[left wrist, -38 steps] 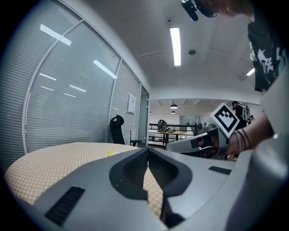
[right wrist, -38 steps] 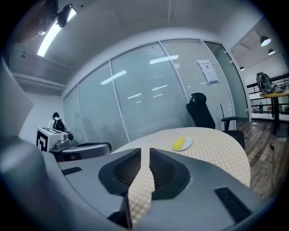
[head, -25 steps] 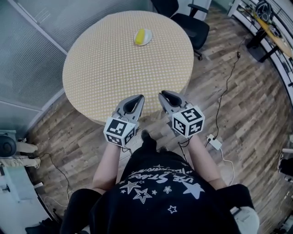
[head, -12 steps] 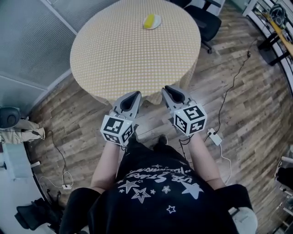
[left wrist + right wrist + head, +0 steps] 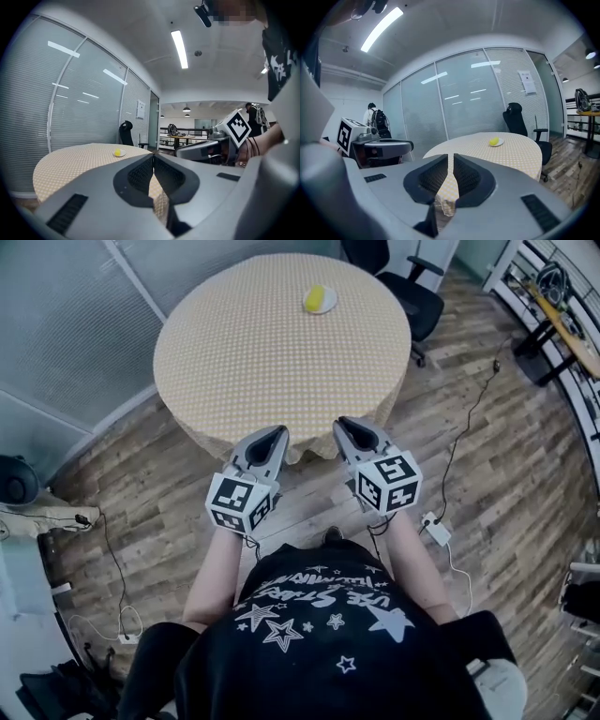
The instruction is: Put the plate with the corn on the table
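Observation:
A small white plate with yellow corn [image 5: 320, 299] lies on the far side of the round table [image 5: 272, 352], which is covered with a yellow checked cloth. The same plate [image 5: 117, 153] shows far off in the left gripper view, and the plate [image 5: 496, 141] also in the right gripper view. My left gripper [image 5: 277, 434] and right gripper [image 5: 341, 426] hang side by side just short of the table's near edge, over the floor. The left gripper's jaws meet with nothing in them. The right gripper's jaws are closing to a thin slit, also with nothing between them.
A black office chair [image 5: 398, 282] stands behind the table at the right. Cables and a white power strip [image 5: 437, 532] lie on the wooden floor at the right. A glass partition [image 5: 84, 324] runs along the left. A desk [image 5: 562, 315] stands at the far right.
The person has stepped back: the grippers, which hung over the table's near edge, now hang short of it over the floor. The plate has stayed where it was.

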{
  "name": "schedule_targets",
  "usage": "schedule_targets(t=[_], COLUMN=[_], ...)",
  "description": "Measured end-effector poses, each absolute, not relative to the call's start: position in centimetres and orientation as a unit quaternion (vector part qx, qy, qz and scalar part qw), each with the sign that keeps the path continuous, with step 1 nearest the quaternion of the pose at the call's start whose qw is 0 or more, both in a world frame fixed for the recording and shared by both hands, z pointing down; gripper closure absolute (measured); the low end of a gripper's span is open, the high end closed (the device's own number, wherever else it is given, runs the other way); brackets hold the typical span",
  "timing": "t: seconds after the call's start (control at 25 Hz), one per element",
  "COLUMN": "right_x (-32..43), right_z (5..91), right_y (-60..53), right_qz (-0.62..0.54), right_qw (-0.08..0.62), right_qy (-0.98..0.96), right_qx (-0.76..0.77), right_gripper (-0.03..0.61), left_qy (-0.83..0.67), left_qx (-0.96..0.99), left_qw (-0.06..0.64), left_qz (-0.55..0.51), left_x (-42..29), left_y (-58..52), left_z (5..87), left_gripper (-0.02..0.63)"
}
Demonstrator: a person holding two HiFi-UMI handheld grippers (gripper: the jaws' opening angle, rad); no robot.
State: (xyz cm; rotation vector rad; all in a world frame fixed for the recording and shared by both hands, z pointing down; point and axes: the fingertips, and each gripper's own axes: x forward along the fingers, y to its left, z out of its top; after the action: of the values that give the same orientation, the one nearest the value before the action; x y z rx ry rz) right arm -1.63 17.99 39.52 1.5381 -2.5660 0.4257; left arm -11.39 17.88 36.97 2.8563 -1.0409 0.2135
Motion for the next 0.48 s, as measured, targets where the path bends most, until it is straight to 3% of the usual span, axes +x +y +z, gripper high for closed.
schedule_targets(t=[0.48], right_x=[-8.9], right_z=[37.8], right_y=[19.3], right_qz=[0.124], right_qw=[0.06], right_qy=[-0.819], right_qx=[0.557], right_gripper=[0.526], left_qy=[-0.333], left_qx=[0.94], left_qw=[0.037], left_qz=[0.06], left_x=[-22.5], left_y=[20.7], left_z=[35.9], left_gripper=[0.606])
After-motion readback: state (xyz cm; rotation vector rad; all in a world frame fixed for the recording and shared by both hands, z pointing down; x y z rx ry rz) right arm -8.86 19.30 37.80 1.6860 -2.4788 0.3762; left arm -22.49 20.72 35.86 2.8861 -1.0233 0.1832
